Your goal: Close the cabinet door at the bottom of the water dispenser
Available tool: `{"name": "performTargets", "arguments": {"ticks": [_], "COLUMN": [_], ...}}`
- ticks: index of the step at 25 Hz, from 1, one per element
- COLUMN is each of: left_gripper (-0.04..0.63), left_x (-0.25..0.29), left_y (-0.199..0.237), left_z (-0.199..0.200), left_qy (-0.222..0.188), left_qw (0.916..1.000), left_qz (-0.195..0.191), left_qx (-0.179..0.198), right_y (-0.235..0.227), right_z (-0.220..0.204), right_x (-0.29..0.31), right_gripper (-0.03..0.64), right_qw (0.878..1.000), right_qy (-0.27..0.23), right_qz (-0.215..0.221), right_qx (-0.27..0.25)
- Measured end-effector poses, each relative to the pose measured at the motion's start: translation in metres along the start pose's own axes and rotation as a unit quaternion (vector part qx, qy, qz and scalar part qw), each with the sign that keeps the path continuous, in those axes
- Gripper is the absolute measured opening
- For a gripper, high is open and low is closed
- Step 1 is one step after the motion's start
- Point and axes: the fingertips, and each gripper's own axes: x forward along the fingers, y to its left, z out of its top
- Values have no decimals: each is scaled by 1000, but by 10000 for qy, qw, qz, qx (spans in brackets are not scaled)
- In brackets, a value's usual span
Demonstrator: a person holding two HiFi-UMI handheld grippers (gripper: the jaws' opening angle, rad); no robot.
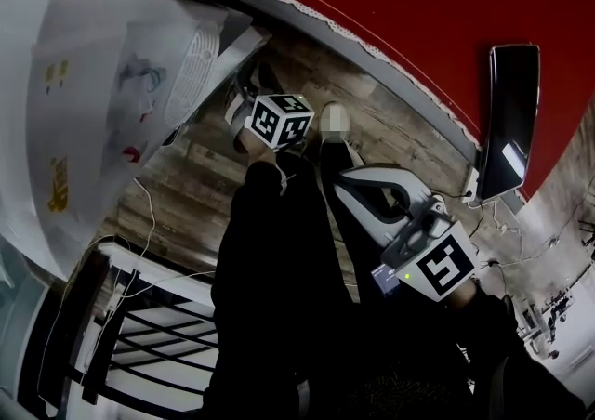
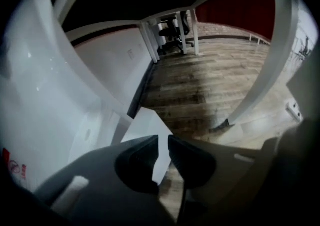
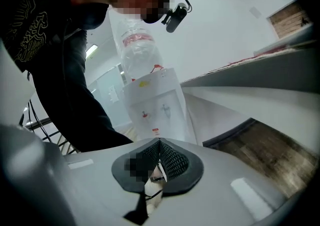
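The white water dispenser (image 1: 112, 102) stands at the left of the head view, and in the right gripper view the dispenser (image 3: 155, 105) carries a clear bottle (image 3: 137, 50). My left gripper (image 1: 244, 85) points down at its base. In the left gripper view, my left gripper (image 2: 163, 142) has its jaws a narrow gap apart. A corner of the white cabinet door (image 2: 142, 127) shows beyond and through that gap, and I see no pad pressing on it. My right gripper (image 1: 339, 170), hanging beside the person's legs, is shut and holds nothing, its meshed pads (image 3: 170, 157) meeting.
A black wire rack (image 1: 158, 325) stands at the lower left, and a thin cable (image 1: 149, 214) trails over the wood floor. A black screen (image 1: 511, 121) leans by the red wall (image 1: 418, 0). White frame posts (image 2: 260, 70) and an office chair (image 2: 172, 32) stand farther off.
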Motion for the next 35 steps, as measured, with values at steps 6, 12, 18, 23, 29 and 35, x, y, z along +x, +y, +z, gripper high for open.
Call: {"name": "performTargets", "arguments": {"ticks": [6, 12, 18, 23, 29, 35], "left_gripper": [62, 63, 72, 80, 78, 43], "left_x": [16, 26, 33, 42, 29, -34], "left_y": [12, 24, 44, 47, 45, 57], "left_z": [-3, 4, 12, 9, 11, 25], "left_qy": [360, 285, 115, 48, -331, -1432], "left_qw": [9977, 9963, 9869, 9789, 9815, 9573], "left_qz": [-269, -260, -145, -36, -74, -91], "left_qx": [-509, -767, -1602, -2042, -1883, -2509], "right_y": [0, -3, 0, -3, -13, -27], "right_z": [-5, -15, -12, -13, -12, -2], "right_x": [2, 4, 8, 5, 7, 13], "right_gripper": [-2, -2, -2, -2, -2, -2], "right_qw": [10000, 9998, 9998, 9997, 9997, 9971], "right_qy": [26, 159, 82, 154, 199, 388], "right_qz": [90, 58, 183, 207, -19, -541], "right_qx": [17, 98, 97, 22, -150, -356]}}
